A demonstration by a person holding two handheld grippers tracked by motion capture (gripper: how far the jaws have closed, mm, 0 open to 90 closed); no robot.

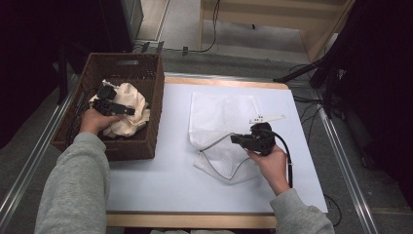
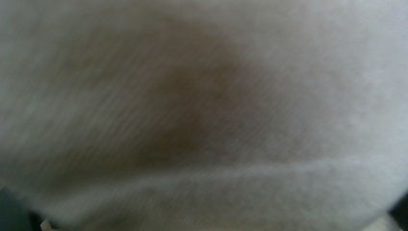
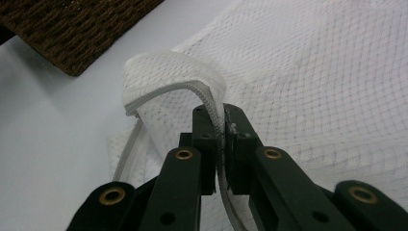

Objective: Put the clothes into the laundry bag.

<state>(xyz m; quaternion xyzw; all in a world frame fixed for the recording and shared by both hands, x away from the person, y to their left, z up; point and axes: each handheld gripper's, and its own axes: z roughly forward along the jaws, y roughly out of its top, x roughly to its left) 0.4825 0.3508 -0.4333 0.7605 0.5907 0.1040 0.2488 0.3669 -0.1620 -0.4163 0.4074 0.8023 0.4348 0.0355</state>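
The right gripper (image 1: 237,139) is positioned over the middle of the desk (image 1: 160,185), toward its right half, and is held in the person's right hand (image 1: 270,161). In the right gripper view, the two black jaws are seen closed together on the zip-lined rim of the white mesh bag (image 3: 337,86), with the rim pinched between the pads and raised into a small arch above the desk surface. The rest of the mesh bag (image 1: 219,122) is laid flat on the desk, reaching from the gripper toward the far edge. Its opening is turned toward the near edge, where the grey zip band is seen curving away from the fabric. A small white tag (image 1: 265,118) is located at the right side of the bag.

The wicker basket (image 1: 148,141) is placed at the left edge of the desk, overhanging it on the left. A cream cloth (image 1: 131,105) is bundled inside the basket, against its right wall. The left gripper (image 1: 108,104) is set down into the basket, on top of the cream cloth, and is held in the person's left hand (image 1: 95,121). In the left gripper view, blurred cream fabric (image 2: 202,115) is pressed close against the lens, and the jaws are covered by it. Whether the left gripper is closed on the cloth or merely rested in it cannot be determined
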